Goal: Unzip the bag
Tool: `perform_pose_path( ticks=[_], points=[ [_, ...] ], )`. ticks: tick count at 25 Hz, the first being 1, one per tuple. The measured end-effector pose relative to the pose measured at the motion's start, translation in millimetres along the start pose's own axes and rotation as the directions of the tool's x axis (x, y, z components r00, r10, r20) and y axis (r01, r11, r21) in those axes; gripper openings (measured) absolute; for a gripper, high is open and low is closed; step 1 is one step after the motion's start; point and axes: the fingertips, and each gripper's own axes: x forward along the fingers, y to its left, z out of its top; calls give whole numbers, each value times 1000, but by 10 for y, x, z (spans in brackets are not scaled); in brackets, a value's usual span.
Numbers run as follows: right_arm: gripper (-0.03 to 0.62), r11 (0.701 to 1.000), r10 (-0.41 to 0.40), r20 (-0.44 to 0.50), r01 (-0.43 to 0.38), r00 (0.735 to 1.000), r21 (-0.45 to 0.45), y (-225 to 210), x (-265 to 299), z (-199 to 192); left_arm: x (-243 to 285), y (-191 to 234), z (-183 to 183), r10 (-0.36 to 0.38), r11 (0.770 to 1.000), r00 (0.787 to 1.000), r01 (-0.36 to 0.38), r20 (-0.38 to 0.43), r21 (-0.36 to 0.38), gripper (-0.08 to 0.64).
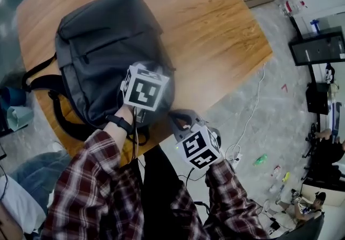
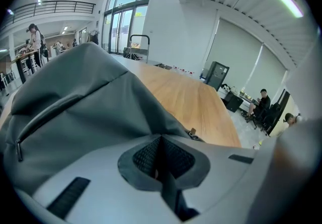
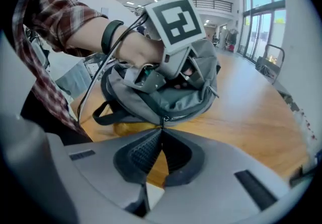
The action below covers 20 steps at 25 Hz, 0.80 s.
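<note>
A grey backpack (image 1: pixel 102 50) lies on the wooden table (image 1: pixel 215 28), its near end toward me. My left gripper (image 1: pixel 148 85) rests on that near end, shut on a fold of the bag's fabric (image 2: pixel 115 102). In the right gripper view the left gripper (image 3: pixel 173 64) holds the upper lip of the bag's mouth (image 3: pixel 176 94), which gapes and shows grey lining. At the table's near edge, my right gripper (image 1: pixel 180 123) is shut on the zipper pull (image 3: pixel 162 118) at the mouth's lower corner. The pads (image 3: pixel 146 152) meet just below it.
Black shoulder straps (image 1: pixel 59 120) hang over the table's near left edge. A white cable (image 1: pixel 250 115) and small bottles (image 1: pixel 260 159) lie on the floor to the right. A black cabinet (image 1: pixel 318 47) stands far right. People sit beyond the table (image 2: pixel 261 102).
</note>
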Motion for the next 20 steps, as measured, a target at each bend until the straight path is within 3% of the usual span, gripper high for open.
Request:
perform_pose_path(
  ticks=[4,8,10,11,13,16,18,20],
  points=[
    [11,1000,-25,9,25,1000,18,-32,34,25,68,-29,35,19,1000,1000,-20,-5,-21,6],
    [11,999,-31,6,31,999,22,-152,-7,-66,16,-82,69,-42,998,999,42,6,-47,6],
    [11,999,-37,-3,37,999,22,-187,-15,-102,-68,-95,95,-90,996,996,90,9,7,6],
    [11,999,-42,-6,42,999,23,-210,-14,-111,-121,-81,107,-110,991,994,110,3,70,6],
    [11,998,-57,-10,57,998,28,-276,-16,-120,-238,-15,97,-136,960,990,139,-32,244,6],
    [11,996,-88,-17,89,996,30,-448,-45,-158,-416,133,-143,-130,869,979,188,-155,458,6],
    [11,993,-114,-23,114,993,24,-616,-71,-179,-530,218,-363,-129,825,964,235,-234,514,5],
    [11,991,-137,-28,137,990,11,-796,-78,-179,-611,266,-534,-141,809,956,262,-259,526,5]
  ],
)
